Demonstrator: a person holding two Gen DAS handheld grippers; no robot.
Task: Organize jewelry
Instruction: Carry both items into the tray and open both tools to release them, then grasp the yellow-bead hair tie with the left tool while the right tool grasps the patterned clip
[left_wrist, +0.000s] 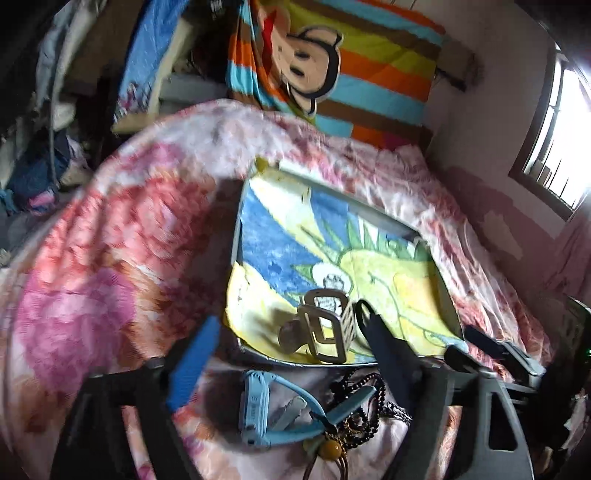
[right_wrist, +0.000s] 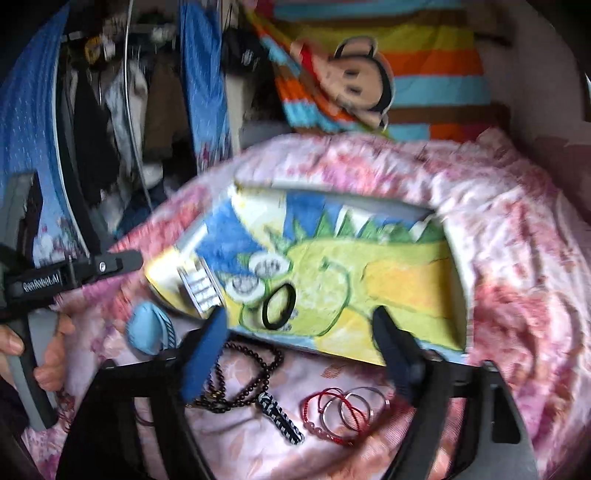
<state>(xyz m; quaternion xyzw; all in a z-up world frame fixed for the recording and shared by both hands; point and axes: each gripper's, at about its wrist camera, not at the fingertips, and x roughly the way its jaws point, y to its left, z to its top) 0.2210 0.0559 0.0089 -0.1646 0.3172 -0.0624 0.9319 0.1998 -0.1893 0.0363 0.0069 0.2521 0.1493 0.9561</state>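
A shallow tray (left_wrist: 388, 218) lined with a blue, yellow and green drawing lies on the pink floral bed cover; it also shows in the right wrist view (right_wrist: 456, 280). A beige hair claw (left_wrist: 325, 328) lies in the tray's near part, seen as a pale blurred clip (right_wrist: 199, 288) from the right. A black hair tie (right_wrist: 279, 307) lies in the tray. My left gripper (left_wrist: 288, 332) is open and empty, close to the claw. My right gripper (right_wrist: 301, 332) is open and empty over the tray's near edge. Black beads (right_wrist: 251, 373), red and silver bangles (right_wrist: 343, 410), a striped clip (right_wrist: 282, 419) lie before the tray.
A light blue watch (left_wrist: 255, 410) and a blue headband (left_wrist: 325, 406) lie with black beads (left_wrist: 365, 402) near the tray's front edge. A striped monkey blanket (left_wrist: 332, 70) lies at the bed's head. Hanging clothes (right_wrist: 122, 103) are on the left, a window (left_wrist: 557, 129) on the right.
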